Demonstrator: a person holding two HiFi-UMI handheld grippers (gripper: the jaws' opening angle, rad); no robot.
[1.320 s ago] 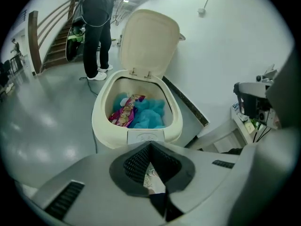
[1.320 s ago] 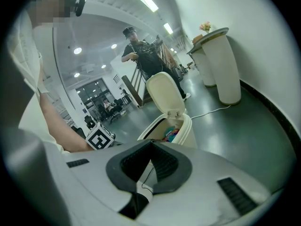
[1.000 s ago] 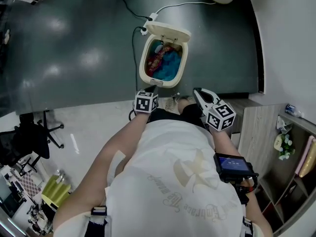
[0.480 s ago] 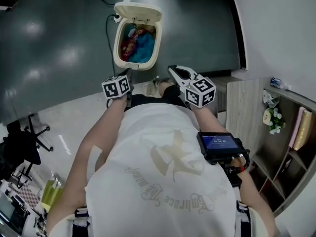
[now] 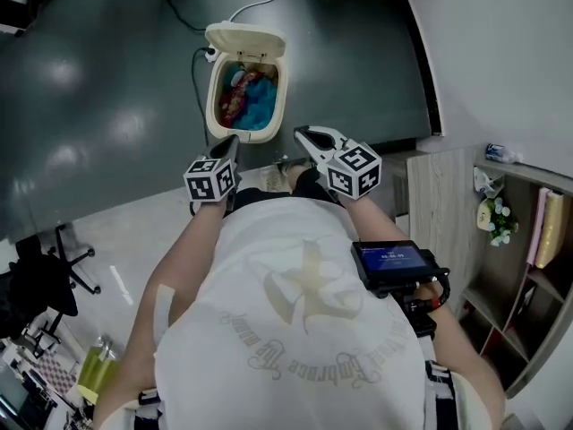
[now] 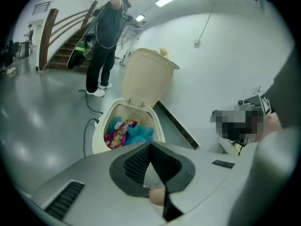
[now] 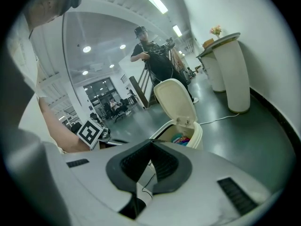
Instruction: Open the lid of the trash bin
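Head view looks down on the trash bin (image 5: 214, 106) standing on the dark floor just ahead of the person's feet. Its lid (image 5: 245, 40) is already tipped up and back, and blue and pink rubbish (image 5: 249, 97) lies in plain sight inside. A white cable (image 5: 269, 1) trails away over the floor behind it.

Both tools are held low in front of the person's waist, above the floor and clear of the bin. The left gripper (image 5: 232, 141) points at the bin's near rim, and the right gripper (image 5: 301, 134) sits just off to that rim's right side. In the left gripper view the two jaws meet tip to tip with nothing between them. The right gripper view shows the same, closed and empty. Both of those views face the raised lid, with another person (image 6: 107, 27) standing on the floor beyond it.

A second ago the lid was up just the same. Since then the bin has slid left and a little higher in the head view. The right gripper now shows nearer the bin's side, and the small screen (image 5: 391, 260) at the person's hip shows higher in the picture
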